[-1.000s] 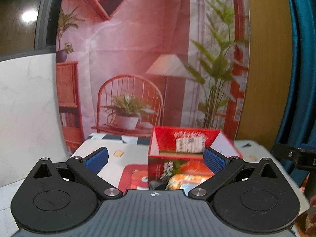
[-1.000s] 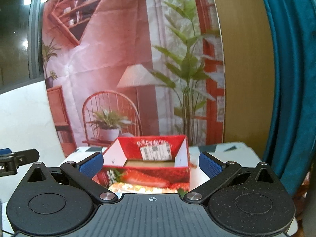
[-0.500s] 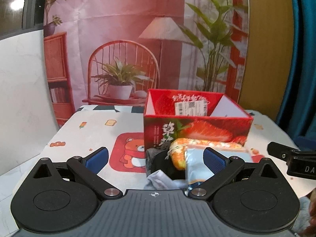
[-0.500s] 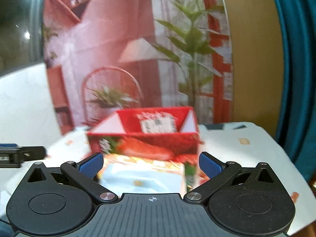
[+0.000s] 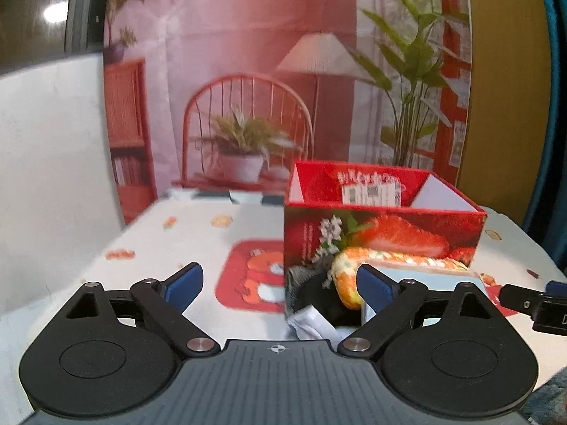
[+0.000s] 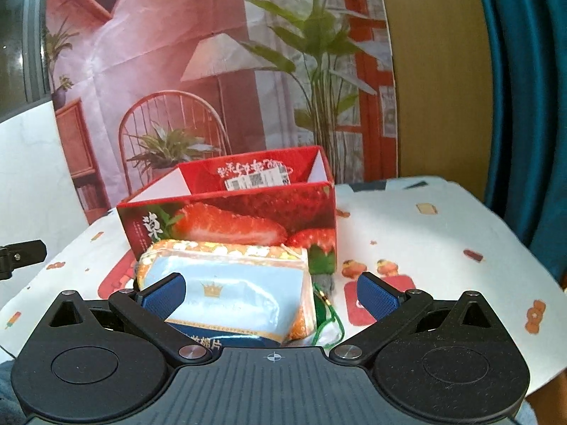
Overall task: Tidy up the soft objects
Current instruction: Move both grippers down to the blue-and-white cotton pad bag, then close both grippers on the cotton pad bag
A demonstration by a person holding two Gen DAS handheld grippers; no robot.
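1. The box (image 6: 226, 219) was printed red with strawberries; its inner flaps were white.
2. The pouch (image 6: 230, 287) was coloured pale blue, marked with a gold crown and edged in orange and white.
3. The counter (image 6: 443, 233) was covered in white cloth patterned with small red and orange motifs.
4. The fingers (image 6: 377, 299) were padded in blue on black arms.

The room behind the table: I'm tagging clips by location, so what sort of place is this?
Probably a staged recording corner, not a real living room. The chair, lamp and plants are printed on a creased backdrop hung behind a table with a cartoon tablecloth, beside a teal curtain.
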